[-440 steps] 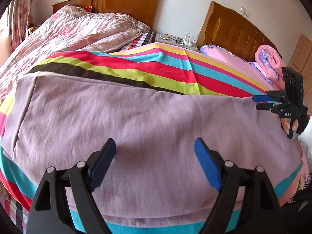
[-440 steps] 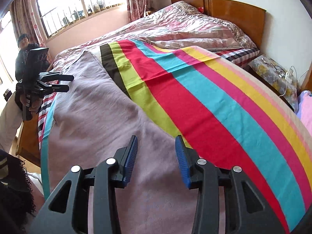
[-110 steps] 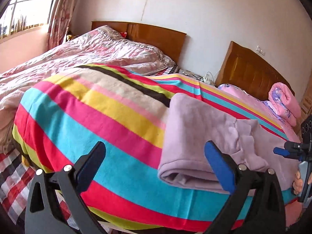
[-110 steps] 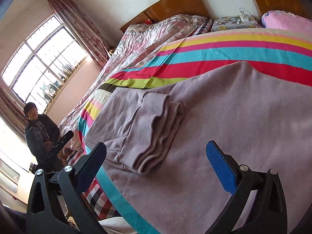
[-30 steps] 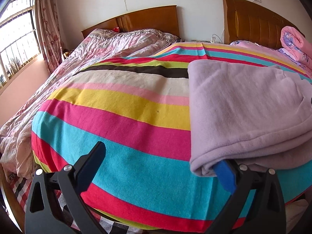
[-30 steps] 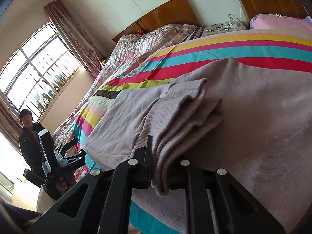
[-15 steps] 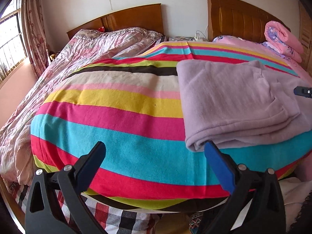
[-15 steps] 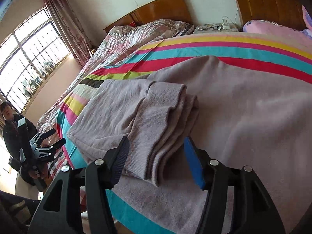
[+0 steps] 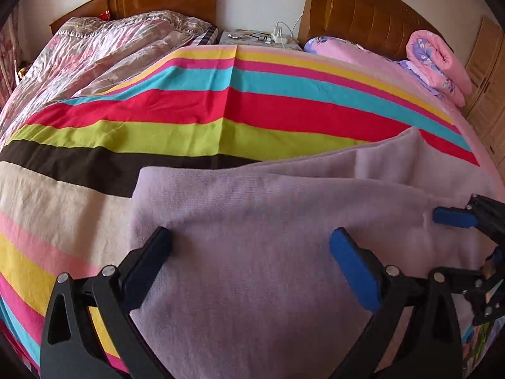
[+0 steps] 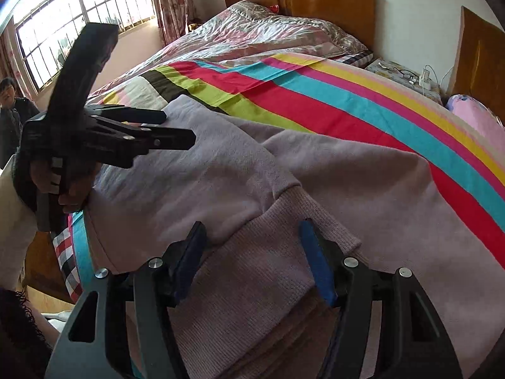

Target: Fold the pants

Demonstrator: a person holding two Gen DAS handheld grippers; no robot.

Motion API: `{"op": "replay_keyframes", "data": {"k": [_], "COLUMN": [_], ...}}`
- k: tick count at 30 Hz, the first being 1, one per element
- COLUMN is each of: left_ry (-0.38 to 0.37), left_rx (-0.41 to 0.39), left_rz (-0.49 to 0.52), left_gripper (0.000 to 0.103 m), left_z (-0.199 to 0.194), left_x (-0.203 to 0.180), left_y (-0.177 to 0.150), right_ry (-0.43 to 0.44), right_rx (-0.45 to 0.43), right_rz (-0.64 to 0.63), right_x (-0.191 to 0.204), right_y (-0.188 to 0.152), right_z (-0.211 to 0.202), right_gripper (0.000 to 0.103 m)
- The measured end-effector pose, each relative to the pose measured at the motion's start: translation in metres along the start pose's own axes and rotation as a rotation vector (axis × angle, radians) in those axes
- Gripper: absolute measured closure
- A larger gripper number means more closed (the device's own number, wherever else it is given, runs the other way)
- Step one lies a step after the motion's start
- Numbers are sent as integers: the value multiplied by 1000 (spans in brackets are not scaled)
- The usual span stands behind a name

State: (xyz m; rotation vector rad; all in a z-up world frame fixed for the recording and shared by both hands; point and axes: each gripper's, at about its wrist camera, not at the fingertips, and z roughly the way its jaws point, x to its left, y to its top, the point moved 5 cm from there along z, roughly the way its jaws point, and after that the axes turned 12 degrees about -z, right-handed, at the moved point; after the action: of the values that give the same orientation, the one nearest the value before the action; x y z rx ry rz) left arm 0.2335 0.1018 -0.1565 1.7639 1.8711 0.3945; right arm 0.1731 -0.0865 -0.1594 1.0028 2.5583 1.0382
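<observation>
The lilac pants [image 9: 268, 205] lie folded on a bed, on a striped blanket [image 9: 221, 110]. My left gripper [image 9: 249, 233] hovers open over the pants' smooth folded part, with its jaws wide and nothing pinched. In the right wrist view the same gripper [image 10: 178, 128] shows at the left above the pants [image 10: 221, 164], held by a hand. My right gripper [image 10: 252, 225] is open. The ribbed cuff end [image 10: 268, 268] lies between its pads, which stand apart from it. One blue pad [image 9: 454, 217] of it shows at the right edge of the left wrist view.
A floral quilt [image 9: 110, 50] covers the far left of the bed. Between two wooden headboards stands a nightstand [image 9: 258, 36] with glasses and a charger. A rolled pink quilt [image 9: 438, 60] lies far right. A person [image 10: 12, 110] stands by the window. Plaid sheet [image 10: 66, 252] marks the near bed edge.
The right jaws, shut on the ribbed cuffs a second ago, have opened and let them go. The left gripper swung right from beside the fold to above the pants.
</observation>
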Motion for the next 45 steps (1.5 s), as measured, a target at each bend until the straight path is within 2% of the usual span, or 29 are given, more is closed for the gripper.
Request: {"op": "replay_keyframes", "data": {"k": [4, 6, 7, 9, 11, 13, 14, 15, 16, 18, 20, 21, 23, 25, 26, 27, 28, 31, 33, 34, 36, 37, 38, 40, 42, 44, 45], "left_ry": [83, 30, -15, -39, -6, 50, 93, 123, 113, 116, 133, 131, 128, 129, 134, 137, 134, 126, 128, 128, 129, 129, 128, 130, 130, 129, 129], "left_rx": [2, -12, -35, -66, -63, -24, -22, -28, -41, -51, -55, -56, -56, -57, -58, -59, -59, -57, -57, -56, -58, -57, -58, -57, -57, -57, -57], "left_rz": [-1, -25, -17, 28, 80, 71, 74, 82, 75, 62, 72, 70, 67, 66, 68, 69, 65, 59, 60, 60, 60, 59, 59, 60, 59, 58, 58], "left_gripper": [2, 2, 2, 2, 2, 2, 2, 1, 1, 1, 1, 1, 1, 1, 1, 1, 1, 1, 1, 1, 1, 1, 1, 1, 1, 1, 1], "left_z": [-2, -17, -27, -34, -23, -1, 10, 19, 24, 22, 25, 24, 25, 25, 25, 25, 25, 25, 26, 26, 26, 26, 25, 25, 25, 25, 25], "left_x": [3, 0, -9, -29, -44, -42, -36, -31, -28, -25, -24, -24, -22, -22, -21, -21, -21, -21, -20, -20, -20, -21, -21, -21, -22, -22, -22], "left_y": [2, 12, 18, 34, 42, 40, 38, 33, 31, 34, 32, 33, 33, 33, 33, 33, 32, 31, 32, 31, 31, 31, 31, 31, 30, 31, 31], "right_ry": [11, -16, -29, -45, 15, 67, 56, -1, -60, -65, -150, -131, -59, -60, -55, -51, -40, -111, -84, -89, -124, -114, -97, -180, -199, -233, -236], "right_rx": [9, -28, -41, -59, -59, -28, 13, 62, 92, 62, 53, 24, 19, 108, 130, 107, 120, 107, 66, 70, 137, 112, 122, 110, 24, -16, -11], "right_rz": [20, 4, 0, 4, 16, 17, 11, -1, -4, 26, 17, -2, -69, -153, -154, -126, -104, -70, -62, -65, -85, -64, -25, 33, 61, 87, 98], "right_x": [-7, -17, -25, -44, -60, -72, -79, -87, -95, -103, -103, -96, -78, -68, -70, -78, -84, -89, -85, -84, -86, -90, -96, -106, -104, -98, -93], "right_y": [4, 14, 20, 32, 45, 51, 50, 47, 43, 47, 53, 59, 68, 69, 68, 72, 72, 78, 80, 79, 71, 72, 71, 77, 81, 69, 57], "right_z": [-18, -30, -33, -32, -20, 3, 18, 33, 44, 44, 35, 30, 37, 65, 77, 79, 81, 69, 60, 61, 75, 76, 76, 61, 24, -13, -25], "right_gripper": [42, 40, 40, 40, 40, 40, 40, 43, 50, 56, 57, 56, 54, 47, 47, 33, 26, 30, 30, 30, 30, 29, 29, 31, 31, 25, 17]}}
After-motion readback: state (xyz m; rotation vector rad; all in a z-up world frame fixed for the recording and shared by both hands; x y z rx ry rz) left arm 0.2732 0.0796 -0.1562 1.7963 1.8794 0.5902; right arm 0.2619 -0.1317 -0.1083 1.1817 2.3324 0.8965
